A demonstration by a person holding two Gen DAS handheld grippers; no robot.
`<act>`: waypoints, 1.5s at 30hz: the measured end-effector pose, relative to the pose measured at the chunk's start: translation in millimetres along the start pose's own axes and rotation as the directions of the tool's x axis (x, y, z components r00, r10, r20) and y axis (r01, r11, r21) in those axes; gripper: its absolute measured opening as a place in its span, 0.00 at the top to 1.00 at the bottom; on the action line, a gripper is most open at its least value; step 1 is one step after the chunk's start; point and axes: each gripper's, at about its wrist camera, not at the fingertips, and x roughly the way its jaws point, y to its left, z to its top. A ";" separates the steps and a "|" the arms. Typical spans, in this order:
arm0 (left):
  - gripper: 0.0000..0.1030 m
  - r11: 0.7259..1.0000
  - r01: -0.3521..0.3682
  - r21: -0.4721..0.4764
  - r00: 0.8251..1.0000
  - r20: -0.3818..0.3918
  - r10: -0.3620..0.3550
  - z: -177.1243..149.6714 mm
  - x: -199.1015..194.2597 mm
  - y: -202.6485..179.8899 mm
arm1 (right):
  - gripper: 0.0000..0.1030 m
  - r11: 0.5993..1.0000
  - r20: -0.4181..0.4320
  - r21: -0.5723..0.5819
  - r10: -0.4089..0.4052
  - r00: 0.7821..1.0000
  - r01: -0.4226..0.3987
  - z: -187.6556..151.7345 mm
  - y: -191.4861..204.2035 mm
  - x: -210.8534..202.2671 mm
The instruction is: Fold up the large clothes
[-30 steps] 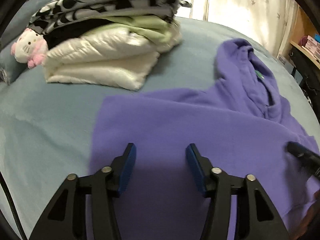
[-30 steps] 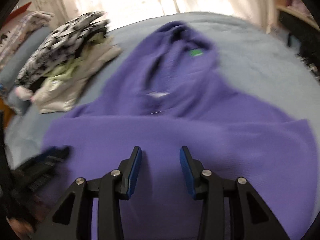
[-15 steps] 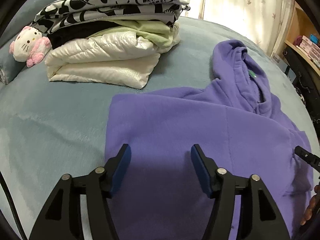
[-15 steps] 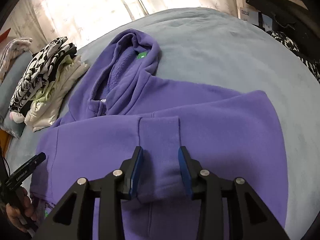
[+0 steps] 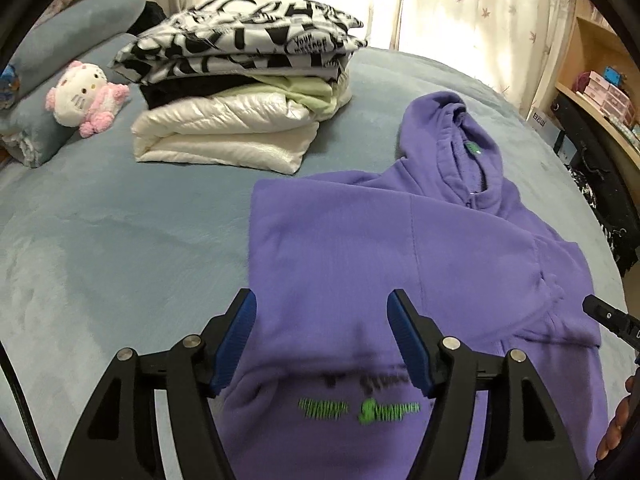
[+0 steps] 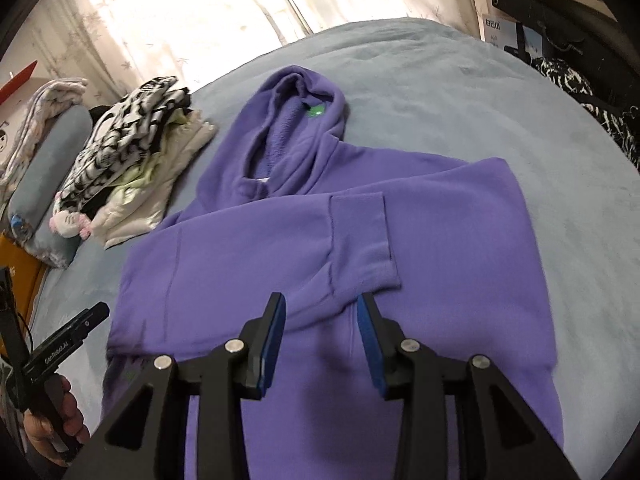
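The purple hoodie lies flat mid-frame, sleeves folded inward for compactness. Left gripper jaws are opening, gripping nothing; right gripper hovers parted, empty.

One purple hoodie lies spread on one blue-grey bedspread, with one green neck label inside its one hood and one line of green lettering near its hem. One stack of folded clothes sits beside it; four layers can be counted in it: one black-and-white printed piece, one black, one pale green, and one cream quilted jacket at the bottom. One white-and-pink plush cat leans on one blue-grey pillow. Two grippers show, the left gripper and the right gripper, each with two blue-padded fingers.
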 end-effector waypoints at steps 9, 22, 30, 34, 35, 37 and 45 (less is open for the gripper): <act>0.35 0.999 -0.032 0.037 0.998 0.064 0.029 -27.7 -83.2 8.7 | 0.61 1.000 0.042 -0.019 0.018 0.999 -0.017 -36.5 10.7 -65.3; 0.17 0.999 -0.010 0.041 0.993 0.117 0.005 -96.6 -185.1 29.5 | 0.53 0.997 0.101 -0.074 0.038 0.994 -0.030 -114.3 10.0 -161.2; 0.17 0.994 0.033 0.103 0.999 0.033 -0.037 -147.7 -195.1 43.9 | 0.48 0.994 0.114 -0.108 0.037 0.993 -0.025 -159.1 -6.0 -193.5; 0.17 0.990 0.058 0.130 0.998 -0.026 -0.055 -180.2 -184.7 54.4 | 0.48 0.994 0.102 -0.104 0.033 0.994 -0.022 -177.8 -26.0 -198.6; 0.17 0.989 0.065 0.130 0.997 -0.045 -0.059 -188.8 -180.7 58.8 | 0.48 0.995 0.095 -0.099 0.024 0.995 -0.015 -183.5 -33.9 -198.1; 0.17 0.990 0.086 0.113 0.993 -0.086 -0.076 -206.1 -170.6 68.5 | 0.48 0.996 0.077 -0.093 0.014 0.997 -0.006 -194.5 -50.3 -195.4; 0.17 0.976 0.217 -0.016 0.962 -0.165 -0.216 -252.4 -144.6 106.8 | 0.48 0.999 -0.004 0.011 0.042 0.999 -0.042 -238.6 -115.2 -176.3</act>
